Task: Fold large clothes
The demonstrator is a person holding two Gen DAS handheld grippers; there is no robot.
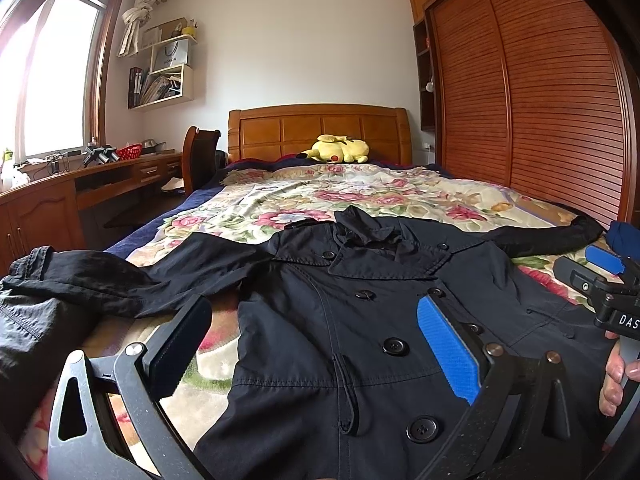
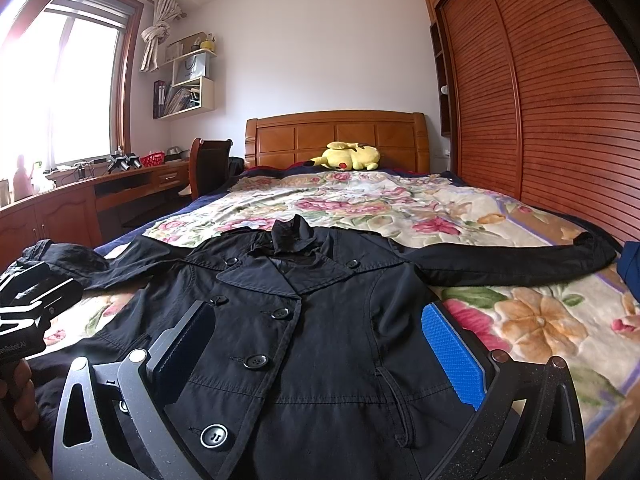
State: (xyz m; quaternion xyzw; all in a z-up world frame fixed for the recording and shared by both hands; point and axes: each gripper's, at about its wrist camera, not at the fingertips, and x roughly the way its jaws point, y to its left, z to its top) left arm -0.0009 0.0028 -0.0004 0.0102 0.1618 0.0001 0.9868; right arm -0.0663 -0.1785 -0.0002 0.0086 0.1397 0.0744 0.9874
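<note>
A black double-breasted coat (image 1: 360,292) lies face up on the floral bedspread, collar toward the headboard, both sleeves spread out sideways. It also shows in the right wrist view (image 2: 332,320). My left gripper (image 1: 316,340) is open and empty, hovering above the coat's lower front, left of centre. My right gripper (image 2: 320,348) is open and empty above the coat's lower front, right of centre. The right gripper also shows at the right edge of the left wrist view (image 1: 604,276). The left sleeve (image 1: 100,284) bunches near the bed's left edge.
The floral bedspread (image 1: 320,196) covers the bed up to a wooden headboard (image 1: 320,130) with a yellow plush toy (image 1: 340,149). A wooden desk (image 1: 100,176) and chair stand left. A slatted wardrobe (image 1: 540,100) lines the right. A blue cloth (image 1: 624,236) lies at the right.
</note>
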